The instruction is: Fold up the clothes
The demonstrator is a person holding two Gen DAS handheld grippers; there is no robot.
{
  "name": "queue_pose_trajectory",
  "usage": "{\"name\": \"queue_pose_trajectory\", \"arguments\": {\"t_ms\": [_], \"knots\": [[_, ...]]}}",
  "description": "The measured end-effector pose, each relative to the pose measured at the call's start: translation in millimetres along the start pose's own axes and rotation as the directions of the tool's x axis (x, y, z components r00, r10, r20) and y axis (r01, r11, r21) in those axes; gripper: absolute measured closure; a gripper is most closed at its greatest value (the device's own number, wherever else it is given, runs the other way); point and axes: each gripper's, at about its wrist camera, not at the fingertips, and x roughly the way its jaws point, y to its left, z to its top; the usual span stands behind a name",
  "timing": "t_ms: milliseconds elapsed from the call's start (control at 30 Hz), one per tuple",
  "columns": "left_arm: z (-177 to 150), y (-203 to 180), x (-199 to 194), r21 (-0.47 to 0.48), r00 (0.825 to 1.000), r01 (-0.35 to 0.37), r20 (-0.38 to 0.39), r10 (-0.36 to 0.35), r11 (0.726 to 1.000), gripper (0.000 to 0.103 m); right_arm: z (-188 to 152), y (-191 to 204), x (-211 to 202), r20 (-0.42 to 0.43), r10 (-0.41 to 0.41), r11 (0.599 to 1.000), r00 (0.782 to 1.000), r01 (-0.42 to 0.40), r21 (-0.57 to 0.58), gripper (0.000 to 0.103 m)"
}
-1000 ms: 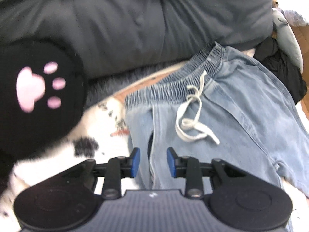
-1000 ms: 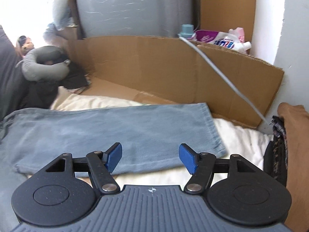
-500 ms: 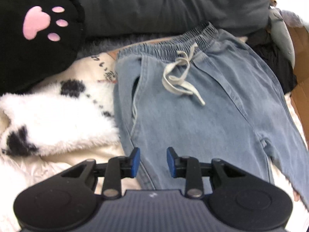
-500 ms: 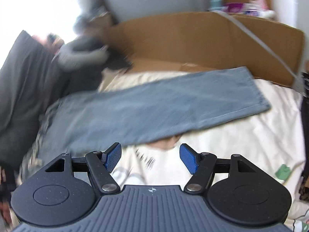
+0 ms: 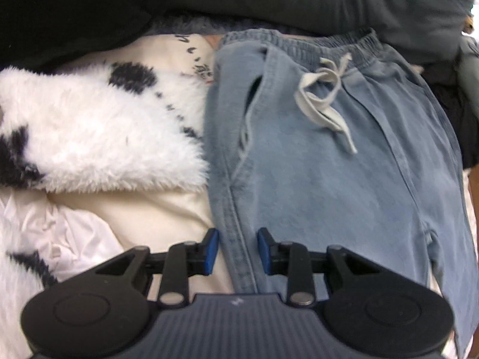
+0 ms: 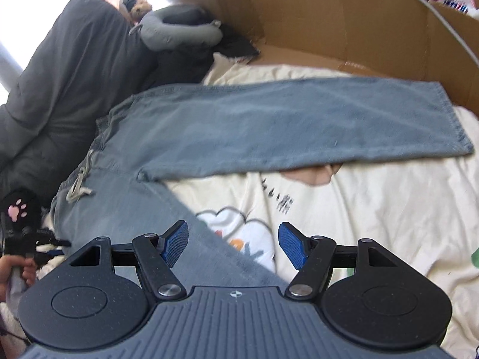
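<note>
The cream printed bedcover (image 6: 374, 209) is lying under everything, with the dark grey duvet (image 6: 69, 89) bunching along its far edge. The light blue jeans (image 5: 329, 164) are lying spread flat on it. My right view is showing what the left cannot: one whole leg stretching out to its hem beside the cardboard wall (image 6: 344, 27), the other leg running down under my tongs. Only the left view is showing the fluffy white, black-spotted blanket (image 5: 89, 128) touching the jeans' side, and the white drawstring (image 5: 323, 101) knotted below the elastic waistband.

My left gripper (image 5: 238, 252) is straddling the jeans' side seam, its pads narrowly apart, gripping nothing. My right gripper (image 6: 233, 245) is gaping wide over the inner edge of the near leg, holding nothing.
</note>
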Motion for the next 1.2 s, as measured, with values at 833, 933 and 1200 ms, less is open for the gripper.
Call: {"name": "queue_pose_trajectory", "arguments": {"t_ms": [833, 933, 1200], "knots": [[7, -7, -27, -0.085, 0.989, 0.127, 0.080, -0.121, 0.988, 0.086, -97, 47, 48, -0.289, 0.109, 0.965, 0.951, -0.171, -0.198, 0.031], [9, -6, -27, -0.124, 0.988, 0.141, 0.077, -0.132, 0.982, 0.086, -111, 55, 52, -0.327, 0.114, 0.958, 0.938, -0.192, -0.215, 0.031], [13, -16, -35, -0.155, 0.985, 0.166, 0.073, -0.156, 0.974, 0.086, -144, 85, 64, -0.413, 0.122, 0.916, 0.902, -0.262, -0.303, 0.031]]}}
